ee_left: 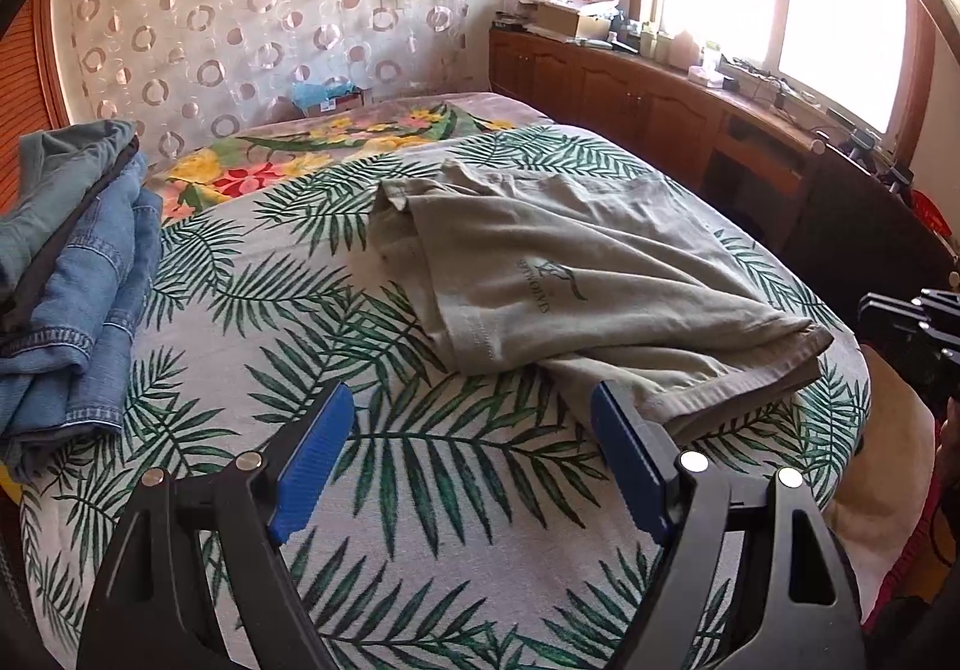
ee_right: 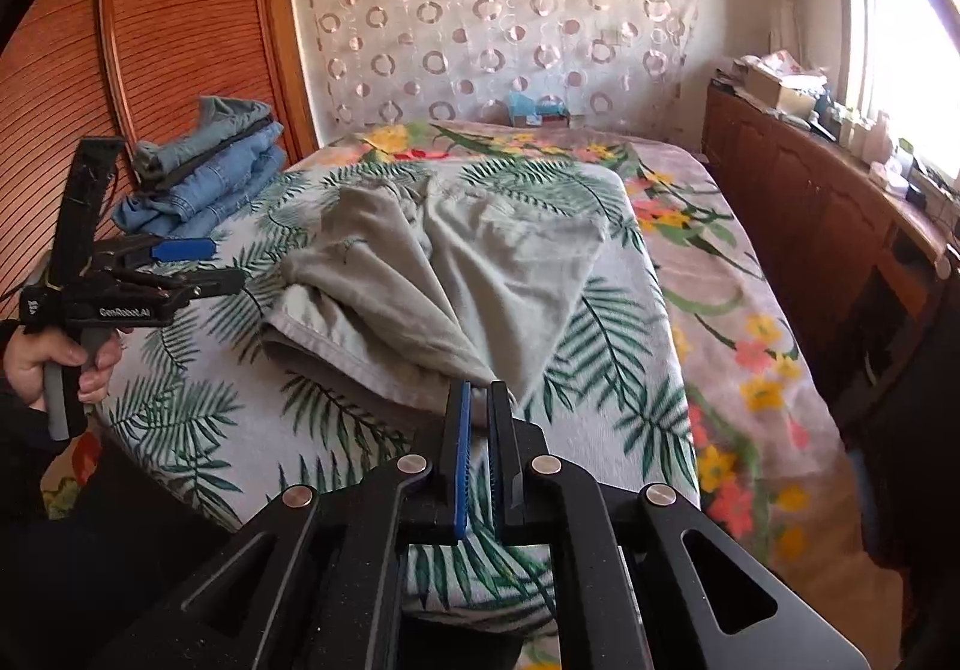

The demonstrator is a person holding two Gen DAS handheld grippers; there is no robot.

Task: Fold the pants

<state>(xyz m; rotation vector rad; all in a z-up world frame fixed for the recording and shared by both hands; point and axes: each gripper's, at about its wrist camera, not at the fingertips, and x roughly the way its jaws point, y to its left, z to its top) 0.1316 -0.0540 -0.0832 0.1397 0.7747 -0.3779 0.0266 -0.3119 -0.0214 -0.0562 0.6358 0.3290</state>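
Grey-green pants [ee_left: 570,274] lie folded over on the palm-leaf bed cover [ee_left: 420,478], with a printed logo facing up. My left gripper [ee_left: 471,406] hovers open above the cover in front of them, nothing between its blue pads; its right fingertip [ee_left: 606,406] is close to the near hem. In the right wrist view the pants [ee_right: 456,274] taper into a corner that runs into the narrow slit of my right gripper [ee_right: 478,391], which is shut on that corner. A hand holds the open left gripper [ee_right: 210,265] at the left. The right gripper [ee_left: 888,310] shows at the right edge.
A stack of folded jeans [ee_left: 78,274] [ee_right: 204,172] sits at the bed's far left by a wooden wardrobe [ee_right: 180,9]. A floral blanket [ee_right: 720,274] covers the rest of the bed. A wooden cabinet [ee_left: 630,93] with clutter runs under the window.
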